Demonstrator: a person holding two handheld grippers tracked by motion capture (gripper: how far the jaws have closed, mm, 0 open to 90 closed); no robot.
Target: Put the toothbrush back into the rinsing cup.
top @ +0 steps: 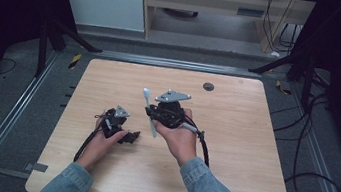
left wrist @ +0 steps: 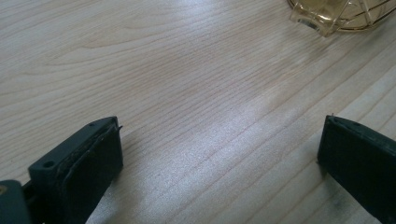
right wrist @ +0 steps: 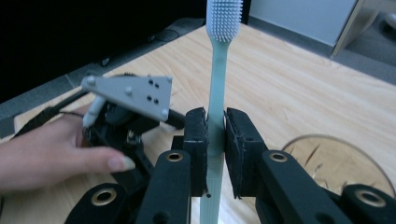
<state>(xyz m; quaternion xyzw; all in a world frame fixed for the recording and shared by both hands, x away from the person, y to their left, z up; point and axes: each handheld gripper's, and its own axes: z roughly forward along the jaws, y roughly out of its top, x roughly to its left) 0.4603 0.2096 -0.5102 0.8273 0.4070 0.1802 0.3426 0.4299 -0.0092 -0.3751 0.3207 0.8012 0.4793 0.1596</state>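
Firmly, the right gripper [right wrist: 215,154] clamps a pale toothbrush [right wrist: 219,84] by its handle, while the left gripper [left wrist: 219,154] hovers wide open, empty, above the bench [left wrist: 187,84].

My right gripper [right wrist: 215,154] clamps a pale blue-green toothbrush [right wrist: 218,107] by the lower part of its handle, both jaw pads pressed flat against it. In the right gripper view the toothbrush stands straight up between my jaws, its grey bristled head [right wrist: 224,18] uppermost and its handle end projecting below the pads. In the high view the toothbrush [top: 150,113] is held above the wooden table [top: 233,135], near its middle, head pointing away from me.
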